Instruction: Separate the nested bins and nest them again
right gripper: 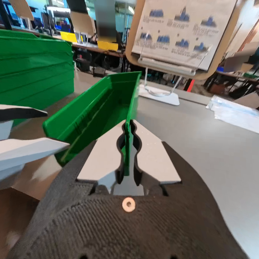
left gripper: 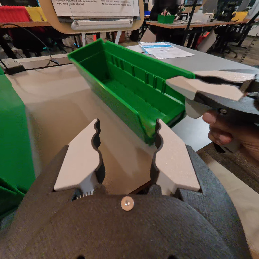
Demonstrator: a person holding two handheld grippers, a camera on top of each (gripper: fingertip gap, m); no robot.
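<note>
A long green bin [left gripper: 126, 89] is held tilted over the beige mat [left gripper: 58, 112]. My right gripper [right gripper: 128, 124] is shut on the bin's right side wall [right gripper: 129, 140] near its open end. It also shows in the left wrist view [left gripper: 180, 78], coming in from the right with a hand behind it. My left gripper [left gripper: 128, 121] is open and empty. Its right finger [left gripper: 168, 147] is right next to the bin's near corner; I cannot tell if they touch. Its fingers [right gripper: 35, 148] show at the left in the right wrist view. More green bins [left gripper: 11, 126] [right gripper: 35, 70] stand to the left.
A stand with an instruction sheet [left gripper: 98, 14] [right gripper: 175, 35] is at the back of the grey table [right gripper: 196, 140]. Papers in a clear sleeve [left gripper: 165, 49] [right gripper: 235, 112] lie at the far right. A black cable and adapter [left gripper: 12, 67] lie back left. The table edge [left gripper: 203, 148] is near right.
</note>
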